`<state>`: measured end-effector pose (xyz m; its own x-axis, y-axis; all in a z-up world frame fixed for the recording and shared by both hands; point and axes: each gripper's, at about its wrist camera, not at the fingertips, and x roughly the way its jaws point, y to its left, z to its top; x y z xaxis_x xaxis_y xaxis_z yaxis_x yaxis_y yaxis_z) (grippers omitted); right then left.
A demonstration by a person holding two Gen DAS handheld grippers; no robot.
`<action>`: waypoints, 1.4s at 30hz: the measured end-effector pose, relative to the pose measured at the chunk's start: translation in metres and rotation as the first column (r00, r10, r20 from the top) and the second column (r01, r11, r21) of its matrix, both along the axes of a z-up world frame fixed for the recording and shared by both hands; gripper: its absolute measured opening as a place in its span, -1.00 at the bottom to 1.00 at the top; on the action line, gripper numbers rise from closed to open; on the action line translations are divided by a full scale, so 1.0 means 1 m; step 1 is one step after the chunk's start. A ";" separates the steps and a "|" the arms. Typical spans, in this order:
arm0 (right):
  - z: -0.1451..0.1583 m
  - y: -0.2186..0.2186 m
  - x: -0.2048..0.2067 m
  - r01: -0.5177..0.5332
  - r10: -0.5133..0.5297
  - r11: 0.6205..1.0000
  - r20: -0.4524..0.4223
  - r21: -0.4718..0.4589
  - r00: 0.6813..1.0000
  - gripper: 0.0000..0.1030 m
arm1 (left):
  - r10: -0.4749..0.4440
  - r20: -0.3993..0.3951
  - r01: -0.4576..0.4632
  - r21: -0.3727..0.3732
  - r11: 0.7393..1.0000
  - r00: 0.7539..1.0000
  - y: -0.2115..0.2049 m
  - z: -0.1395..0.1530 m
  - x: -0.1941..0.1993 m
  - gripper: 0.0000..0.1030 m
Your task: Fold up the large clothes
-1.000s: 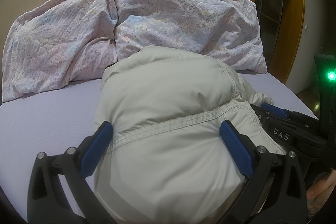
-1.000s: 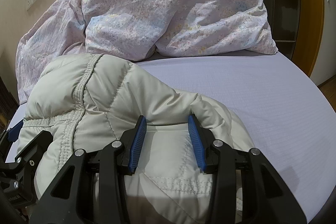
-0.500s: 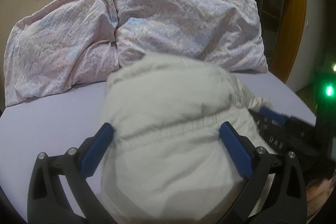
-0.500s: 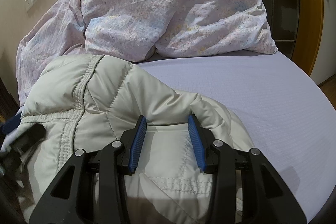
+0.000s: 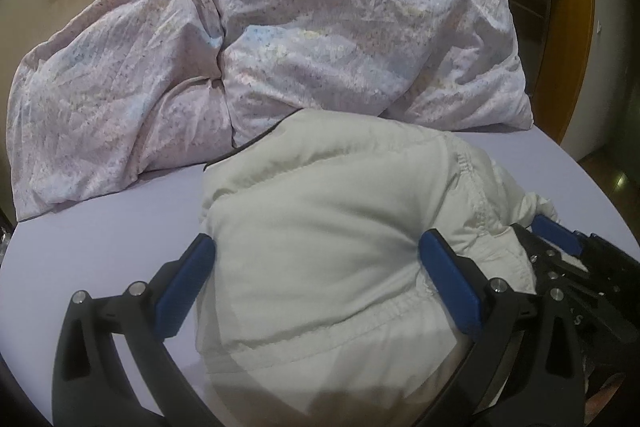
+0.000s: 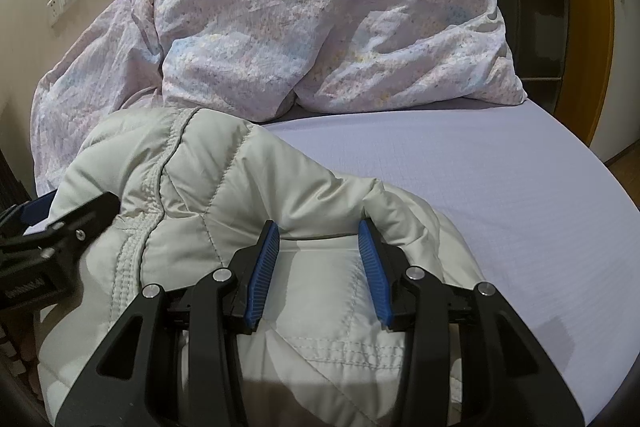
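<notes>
A cream jacket (image 5: 320, 259) lies bunched on the near part of the bed (image 6: 500, 195), in front of a crumpled quilt (image 5: 304, 47). The left tongs (image 5: 316, 263) stand wide, pads pressed on a thick fold of jacket. The right tongs (image 6: 320, 241), partly open, pinch another fold.

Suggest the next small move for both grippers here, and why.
Probably carry the jacket forward and lay it on the bare sheet. Both the left gripper and right gripper have puffy fabric bunched between their fingers, and the duvet is heaped farther back.
</notes>
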<state>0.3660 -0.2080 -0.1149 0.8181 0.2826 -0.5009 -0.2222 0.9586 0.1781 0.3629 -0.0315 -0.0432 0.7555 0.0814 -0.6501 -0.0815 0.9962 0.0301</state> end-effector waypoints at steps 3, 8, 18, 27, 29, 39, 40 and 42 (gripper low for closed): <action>-0.001 0.000 0.000 0.004 -0.004 1.000 0.002 0.001 1.000 -0.15 | 0.002 -0.003 -0.002 -0.015 1.000 1.000 0.003 -0.005 0.001 0.97; -0.001 0.000 0.000 0.006 -0.006 1.000 0.002 -0.002 1.000 -0.15 | 0.008 -0.002 -0.008 -0.038 0.999 1.000 0.001 -0.013 -0.005 0.97; -0.001 0.004 0.003 0.012 -0.012 1.000 -0.013 -0.021 1.000 -0.15 | 0.017 -0.019 -0.018 -0.044 0.999 1.000 0.003 -0.019 0.002 0.97; 0.000 0.006 0.005 0.012 -0.013 1.000 -0.017 -0.028 1.000 -0.15 | 0.020 -0.015 -0.021 -0.047 0.999 1.000 0.004 -0.020 0.003 0.97; -0.001 0.006 0.006 0.011 -0.012 0.999 -0.018 -0.031 1.000 -0.15 | 0.022 -0.014 -0.023 -0.047 0.999 1.000 0.005 -0.020 0.003 0.97; -0.004 0.011 0.012 0.009 -0.011 0.998 -0.030 -0.063 0.999 -0.15 | 0.030 -0.020 -0.031 -0.057 0.998 0.999 0.007 -0.021 0.006 0.97; -0.005 0.012 0.013 0.009 -0.011 0.998 -0.031 -0.066 0.999 -0.15 | 0.033 -0.020 -0.034 -0.058 0.998 0.999 0.007 -0.021 0.006 0.97; -0.005 0.014 0.014 0.008 -0.010 0.997 -0.034 -0.073 0.999 -0.15 | 0.038 -0.020 -0.039 -0.059 0.998 0.999 0.007 -0.021 0.007 0.97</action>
